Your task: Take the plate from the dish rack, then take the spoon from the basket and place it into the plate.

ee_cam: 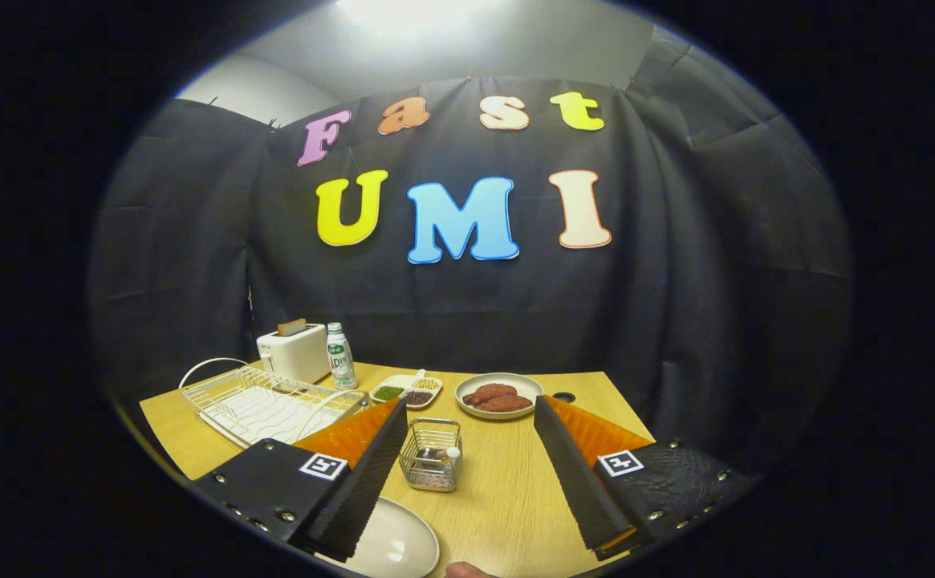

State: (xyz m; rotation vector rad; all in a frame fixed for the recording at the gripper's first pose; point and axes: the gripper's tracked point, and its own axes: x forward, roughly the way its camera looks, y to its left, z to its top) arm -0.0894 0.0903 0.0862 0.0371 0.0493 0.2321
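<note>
The tongs [467,421] stand spread wide above the wooden counter [515,498], gripping nothing, with the small wire basket [432,453] between their two black fingers [575,474]. Inside the basket lies the spoon [437,454], its pale handle end showing at the rim. Close under the left finger, the white plate [391,546] rests flat on the counter, empty, partly hidden by that finger. A fingertip of a person's hand [467,570] peeks in beside the plate at the near edge. Beyond the left finger sits the white wire dish rack [262,401]. Farther back stand a white toaster [294,352] with a slice of bread in its slot, a small bottle [340,356] just beside it, a divided dish of beans [407,391], and a round plate of brown food [499,395] beyond the fingertips.
</note>
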